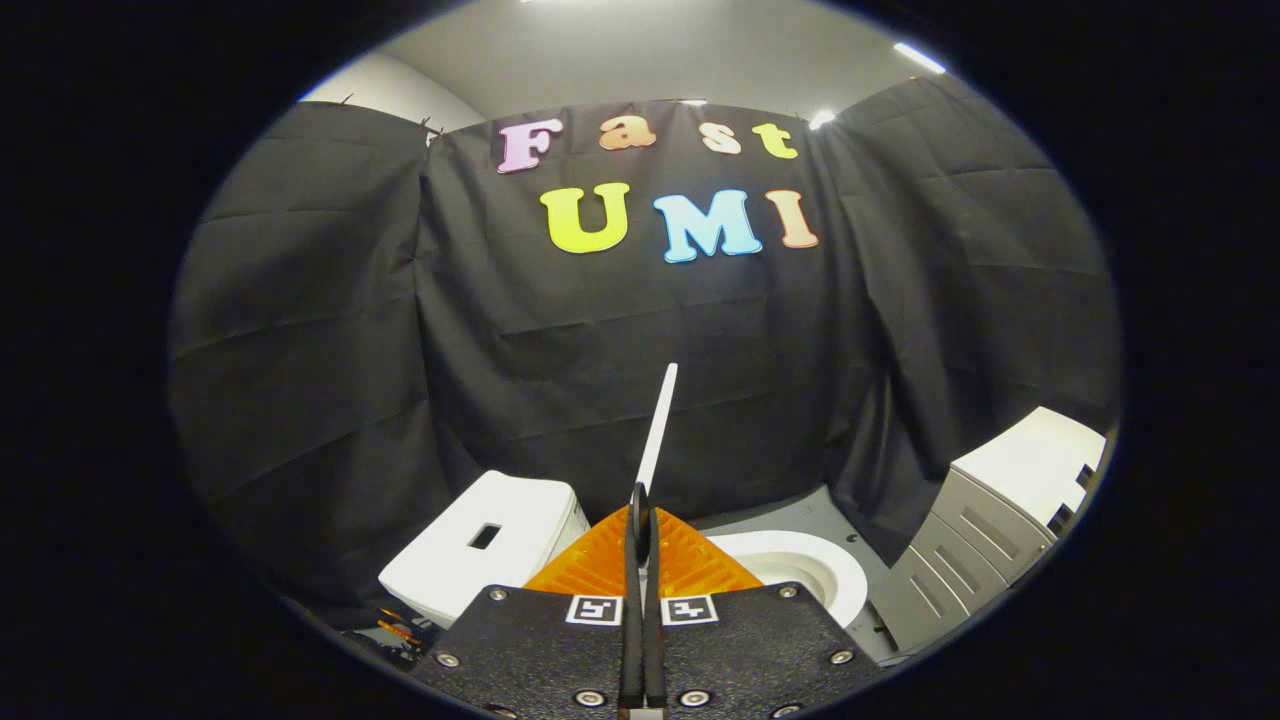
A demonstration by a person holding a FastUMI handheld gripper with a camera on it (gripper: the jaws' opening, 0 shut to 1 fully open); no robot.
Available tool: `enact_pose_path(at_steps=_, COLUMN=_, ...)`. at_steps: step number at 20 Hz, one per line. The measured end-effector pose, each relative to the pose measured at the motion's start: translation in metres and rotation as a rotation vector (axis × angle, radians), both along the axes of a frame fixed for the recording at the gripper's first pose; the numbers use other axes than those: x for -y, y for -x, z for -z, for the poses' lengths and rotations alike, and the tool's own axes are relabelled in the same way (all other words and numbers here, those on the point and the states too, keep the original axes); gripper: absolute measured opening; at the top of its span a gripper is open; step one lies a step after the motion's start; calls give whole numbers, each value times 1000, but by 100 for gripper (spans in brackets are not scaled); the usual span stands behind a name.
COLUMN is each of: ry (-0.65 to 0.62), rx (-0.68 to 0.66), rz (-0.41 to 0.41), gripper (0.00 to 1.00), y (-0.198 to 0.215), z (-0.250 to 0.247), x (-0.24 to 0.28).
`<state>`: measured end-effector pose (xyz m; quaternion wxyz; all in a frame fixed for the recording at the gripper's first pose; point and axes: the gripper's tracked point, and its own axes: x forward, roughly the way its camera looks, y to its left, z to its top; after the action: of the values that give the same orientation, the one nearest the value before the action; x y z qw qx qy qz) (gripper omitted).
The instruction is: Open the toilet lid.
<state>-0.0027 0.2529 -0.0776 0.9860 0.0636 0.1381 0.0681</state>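
The tongs (641,520) pinch the raised lid (659,425) edge-on at 12 o'clock. Judged risk: the thin edge slips free and slams onto the bowl (800,570) at 2 o'clock.

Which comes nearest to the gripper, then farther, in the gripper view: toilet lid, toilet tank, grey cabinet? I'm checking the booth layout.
1. Toilet lid: seen edge-on, pinched between the fingers of the gripper.
2. Toilet tank: just left of the fingers, slightly ahead.
3. Grey cabinet: off to the right, beyond the bowl.
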Motion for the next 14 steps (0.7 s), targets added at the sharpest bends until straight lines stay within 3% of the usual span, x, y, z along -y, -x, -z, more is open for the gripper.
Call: enact_pose_path(at_steps=14, ry=-20, rx=61, rz=-65, gripper=0, y=2, z=-9, x=-56)
